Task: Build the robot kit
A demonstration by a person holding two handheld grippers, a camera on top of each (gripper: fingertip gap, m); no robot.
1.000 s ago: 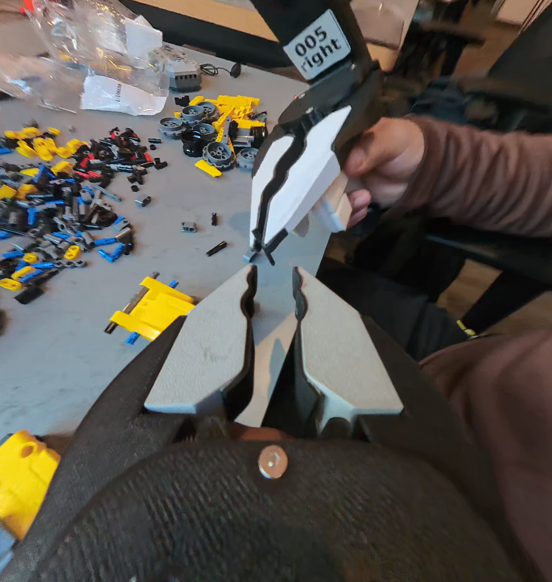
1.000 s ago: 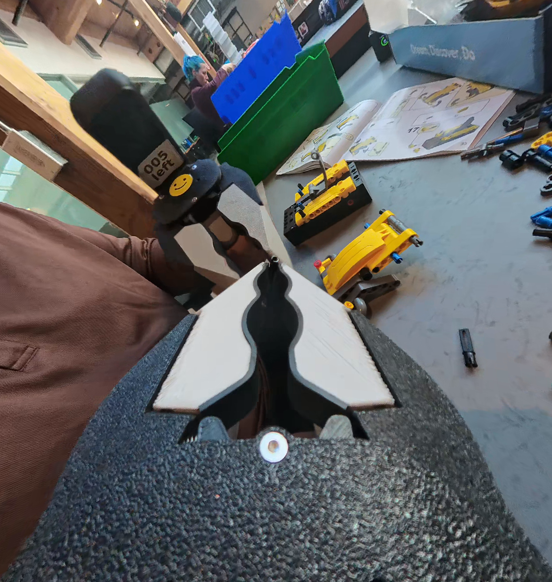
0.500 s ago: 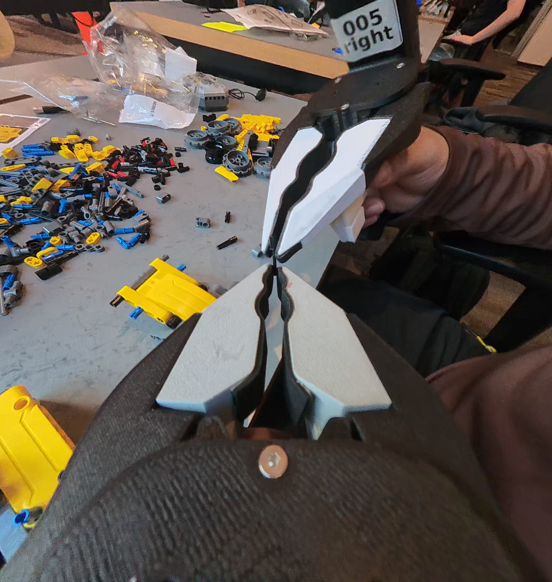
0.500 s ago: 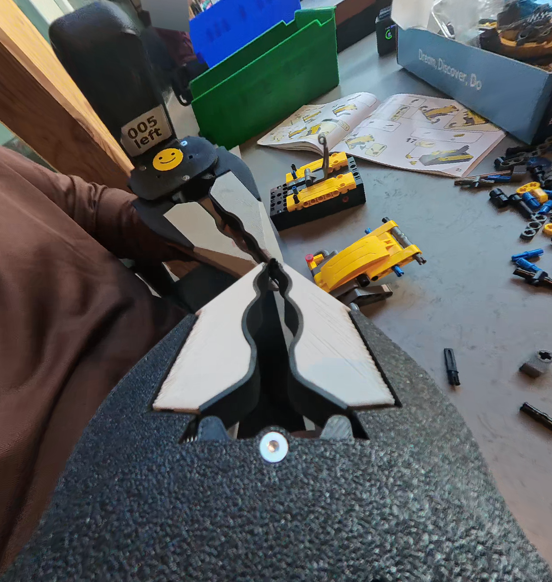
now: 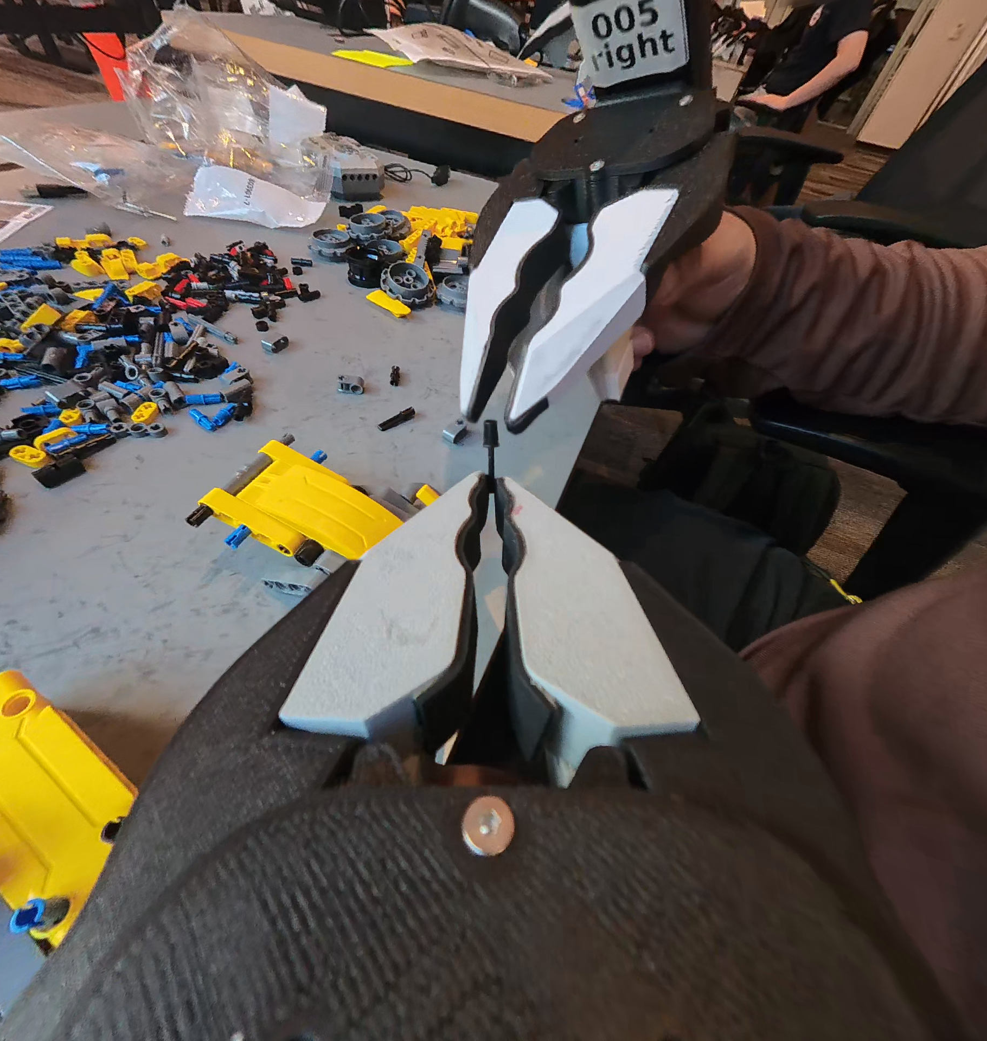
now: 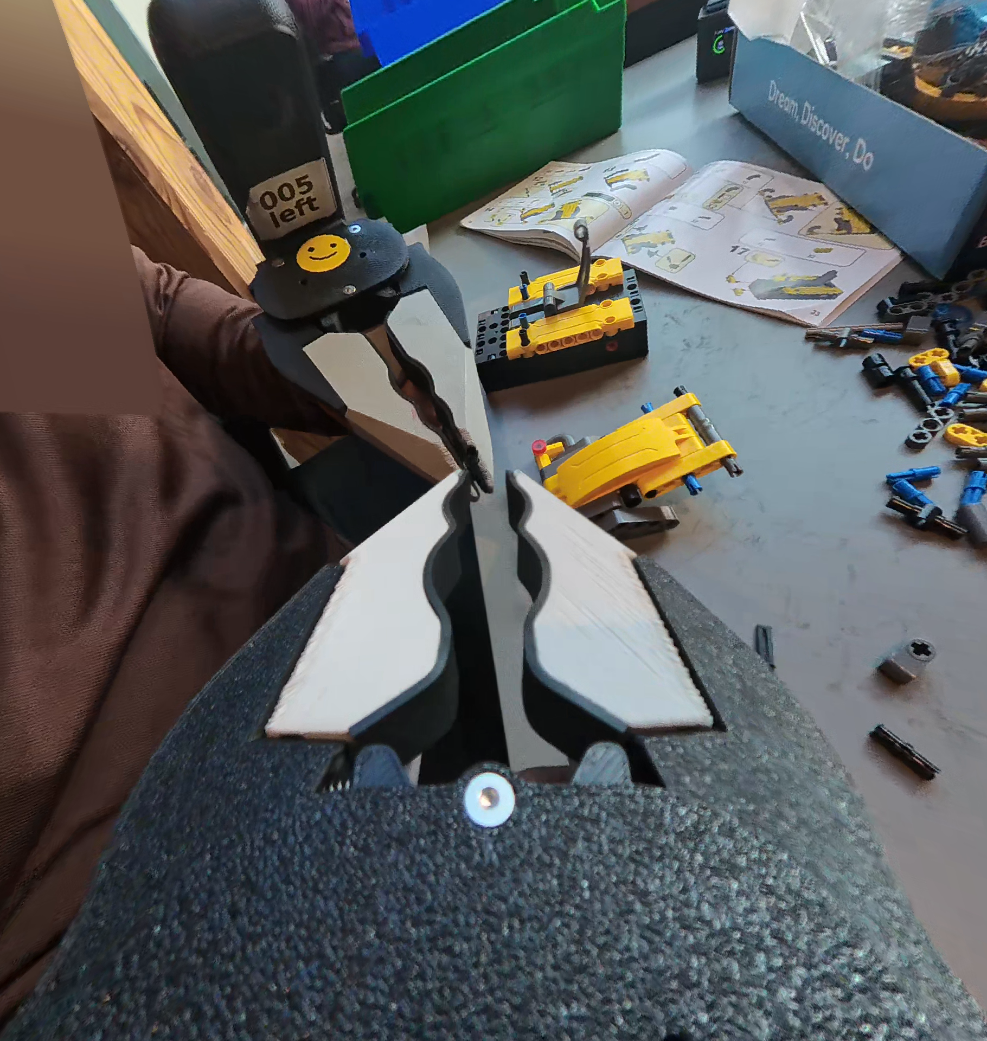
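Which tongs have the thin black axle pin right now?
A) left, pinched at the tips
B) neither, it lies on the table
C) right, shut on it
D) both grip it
A: the left tongs are shut on the black axle pin, which sticks up from their tips; the right tongs hang open just above it, not touching.

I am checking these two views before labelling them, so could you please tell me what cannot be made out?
- Black pin in the left gripper: left wrist view, lower end hidden between the fingers.
- Yellow block: left wrist view, cut off by the edge.
- Blue box: right wrist view, contents blurred behind plastic and cropped.
- Right gripper: open, empty.
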